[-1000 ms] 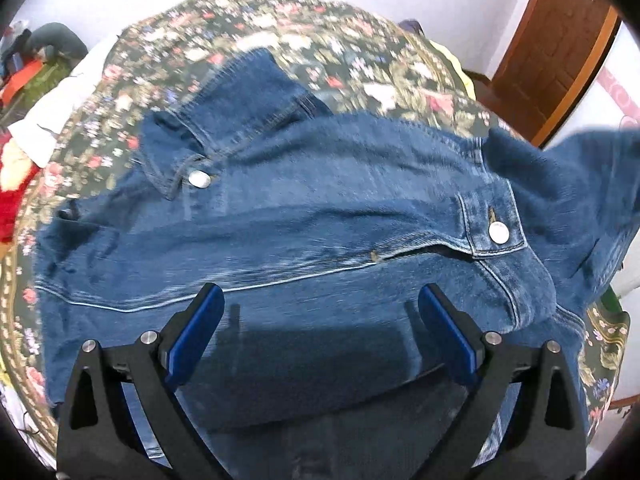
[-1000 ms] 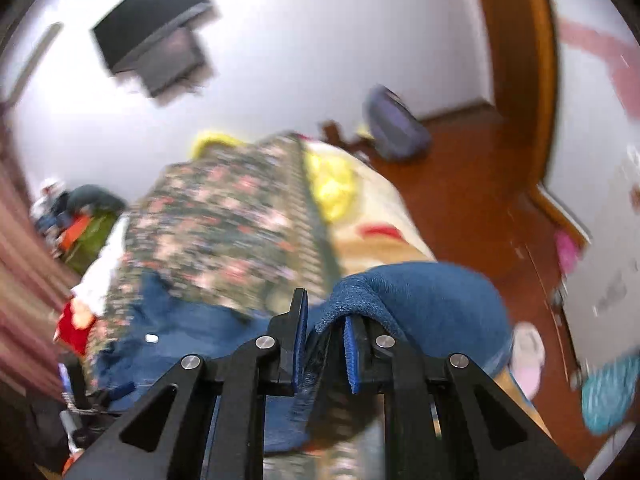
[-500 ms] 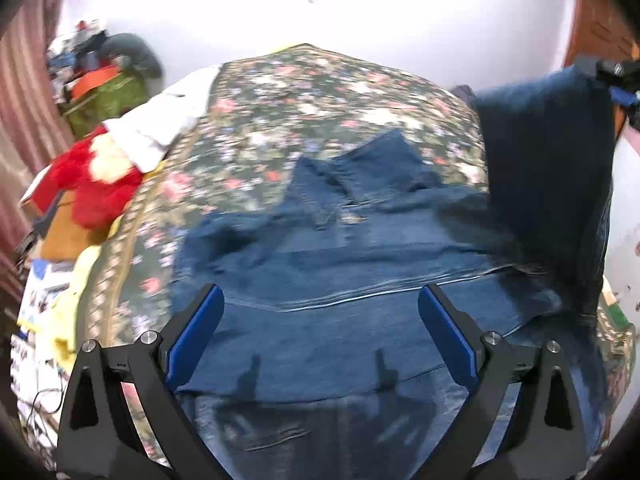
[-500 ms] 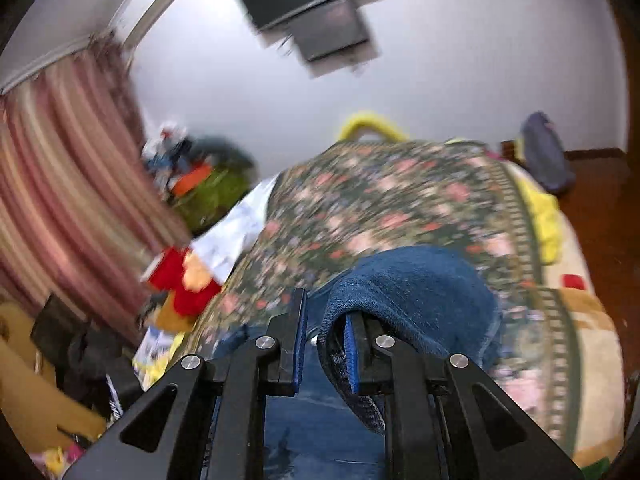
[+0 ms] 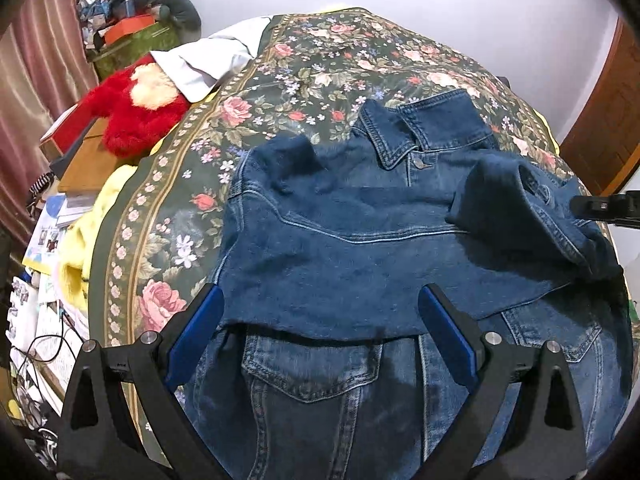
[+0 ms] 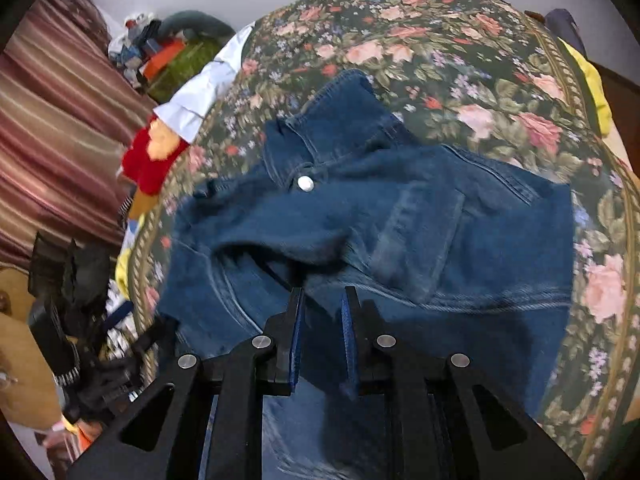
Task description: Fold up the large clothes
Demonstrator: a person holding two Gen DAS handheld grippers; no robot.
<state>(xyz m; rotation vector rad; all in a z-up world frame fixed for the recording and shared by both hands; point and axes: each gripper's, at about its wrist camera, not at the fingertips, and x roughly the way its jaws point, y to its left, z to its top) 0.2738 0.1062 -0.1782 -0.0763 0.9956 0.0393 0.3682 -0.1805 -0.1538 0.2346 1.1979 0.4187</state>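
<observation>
While the left claw (image 5: 320, 332) hangs with its blue pads spread wide and nothing between them, a denim jacket (image 5: 360, 264) lies directly ahead of it on a bed covered by a floral bedspread (image 5: 320, 64). A chest pocket (image 5: 308, 372) sits just in front of the claw, between the two fingers, and above it a folded-over panel of denim crosses the garment. Farther ahead lies the collar (image 5: 404, 136), and ahead to the right a sleeve (image 5: 532, 216) rests bunched on top of the jacket. Off to the far left, beyond the bed's edge, sit a red plush toy (image 5: 132, 112) and a white cloth (image 5: 208, 60).

From the right wrist view, the right claw (image 6: 322, 312) has its fingers parted by a narrow gap; denim lies right at the tips, but I cannot tell whether any fabric is pinched. The denim jacket (image 6: 400, 232) spreads ahead of it over the floral bedspread (image 6: 480, 60), with a metal button (image 6: 306, 183) ahead and slightly left, near the collar.
</observation>
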